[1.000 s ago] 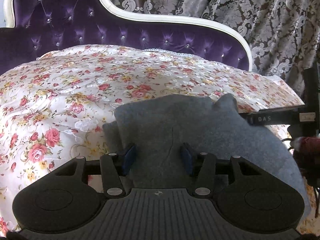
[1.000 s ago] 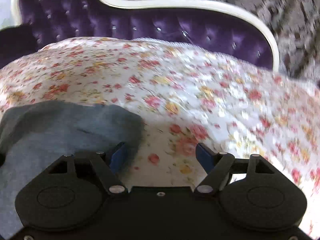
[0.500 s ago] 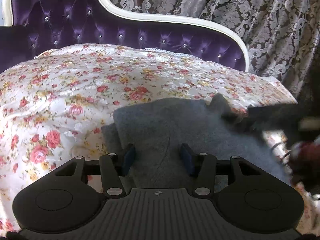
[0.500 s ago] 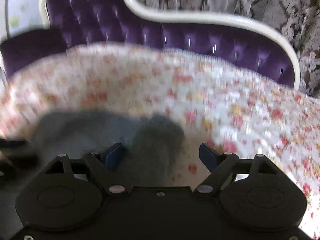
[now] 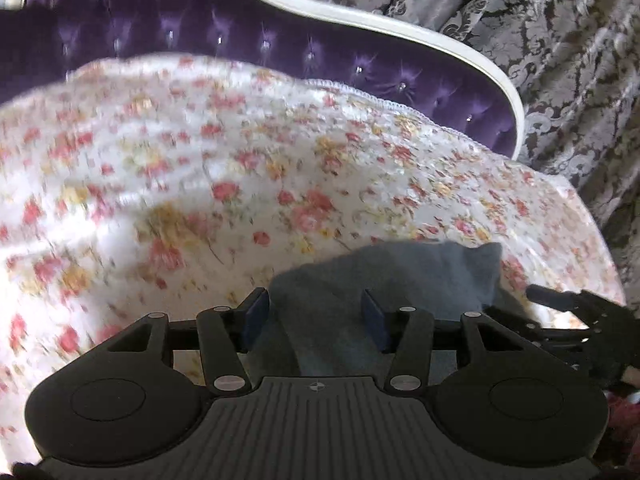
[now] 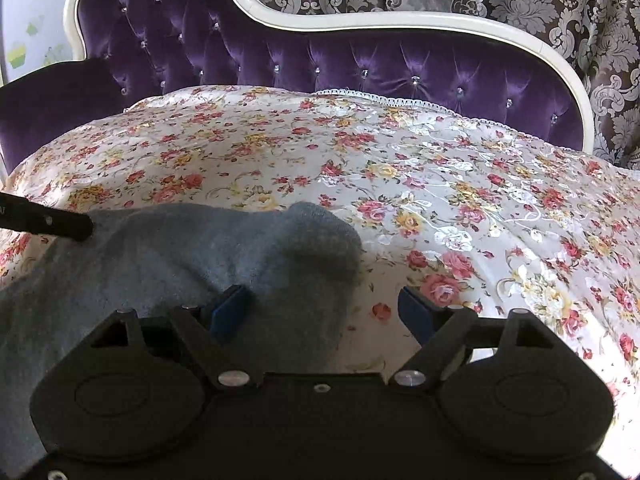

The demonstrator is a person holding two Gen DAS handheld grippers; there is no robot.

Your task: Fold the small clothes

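A grey knitted garment [image 6: 192, 264] lies bunched on a floral bedspread [image 6: 440, 184], before a purple tufted headboard [image 6: 360, 68] with a cream frame and patterned damask curtains [image 6: 560, 12] at far right. The left gripper [image 5: 316, 316] hangs over the near part of the cloth, its blue pads [image 5: 256, 316] apart; blur makes it hard to tell whether they pinch any fabric. To the right, the right gripper [image 6: 320, 312] stands released, its jaws having just been opening, the garment's right edge between them but not pressed. No readable lettering shows on either tool.
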